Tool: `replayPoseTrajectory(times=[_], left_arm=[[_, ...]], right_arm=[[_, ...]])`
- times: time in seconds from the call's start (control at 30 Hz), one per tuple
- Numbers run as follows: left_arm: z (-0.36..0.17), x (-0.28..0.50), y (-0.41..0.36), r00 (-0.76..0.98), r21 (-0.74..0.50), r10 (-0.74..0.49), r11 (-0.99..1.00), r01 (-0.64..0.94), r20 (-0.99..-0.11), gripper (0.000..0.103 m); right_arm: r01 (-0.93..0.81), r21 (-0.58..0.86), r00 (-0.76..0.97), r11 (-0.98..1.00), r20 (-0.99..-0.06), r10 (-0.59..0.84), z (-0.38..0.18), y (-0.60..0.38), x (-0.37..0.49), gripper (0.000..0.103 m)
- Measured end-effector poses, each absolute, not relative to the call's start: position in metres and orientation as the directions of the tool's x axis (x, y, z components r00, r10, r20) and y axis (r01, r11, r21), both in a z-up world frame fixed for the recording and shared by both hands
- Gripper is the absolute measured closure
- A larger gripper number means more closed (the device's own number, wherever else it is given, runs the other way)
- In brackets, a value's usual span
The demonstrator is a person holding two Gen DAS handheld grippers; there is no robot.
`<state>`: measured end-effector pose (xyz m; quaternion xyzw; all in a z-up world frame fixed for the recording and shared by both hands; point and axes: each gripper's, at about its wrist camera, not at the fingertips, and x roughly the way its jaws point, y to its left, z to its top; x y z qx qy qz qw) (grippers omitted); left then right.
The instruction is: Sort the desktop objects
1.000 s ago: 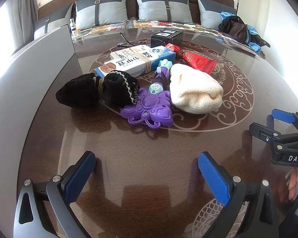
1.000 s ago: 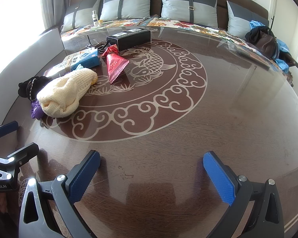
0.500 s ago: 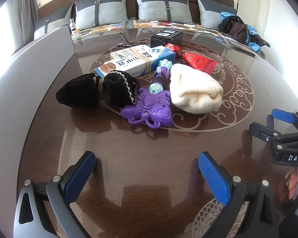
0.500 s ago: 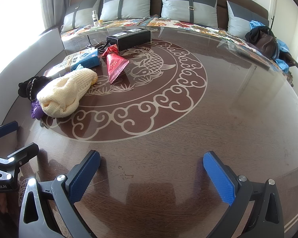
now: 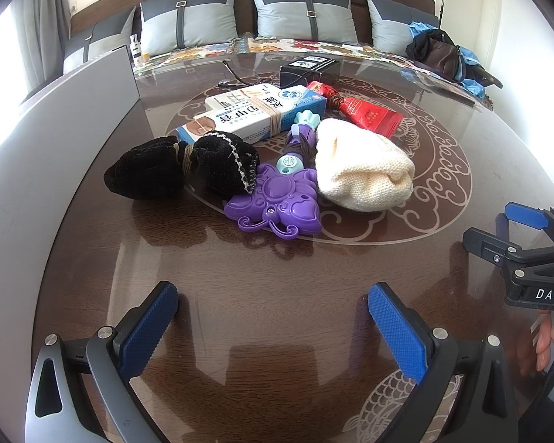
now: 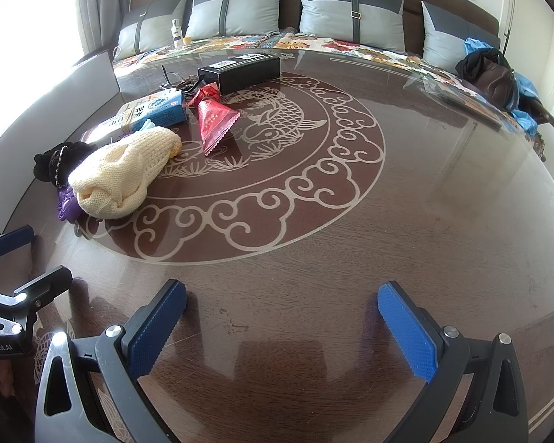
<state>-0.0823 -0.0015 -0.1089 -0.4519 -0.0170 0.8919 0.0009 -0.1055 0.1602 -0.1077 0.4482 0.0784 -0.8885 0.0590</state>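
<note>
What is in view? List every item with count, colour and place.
black velvet pouch: 1, black, table's left side
purple toy: 1, purple and teal, touching the pouch and knit hat
knit hat: 1, cream, right of the toy
boxes: 2, white and blue, bundled with rubber bands, behind the toy
red packet: 1, red, behind the hat
black box: 1, far side
table: 1, brown, fish motif
cushions: 4, grey, on the sofa
bag: 1, dark, on the sofa at right
left hand-held gripper: blue pads, open
right hand-held gripper: blue pads, open
</note>
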Motion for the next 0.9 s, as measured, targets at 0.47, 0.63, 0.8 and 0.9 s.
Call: replayPoseTrajectory(times=[0.47, 0.63, 0.8, 0.9], left_arm=[[-0.107, -0.081, -0.001, -0.594, -0.033, 0.02, -0.999, 0.012, -0.804, 0.0], [-0.101, -0.077, -0.009, -0.587, -0.064, 0.048, -0.998, 0.006, -0.808, 0.0], [-0.064, -0.084, -0.04, -0.662, -0.12, 0.021, -0.987, 0.104, -0.749, 0.0], [-0.045, -0.113, -0.054, -0.663, -0.169, 0.026, -0.974, 0.152, -0.748, 0.0]], right_arm=[[0.175, -0.086, -0.591, -0.981, -0.806, -0.035, -0.108, 0.16, -0.106, 0.0], [0.175, -0.087, -0.591, -0.981, -0.806, -0.035, -0.108, 0.16, -0.106, 0.0], [0.175, -0.087, -0.591, -0.981, -0.806, -0.035, -0.108, 0.16, -0.106, 0.0], [0.175, -0.087, -0.591, -0.981, -0.806, -0.034, -0.108, 0.16, -0.106, 0.0]])
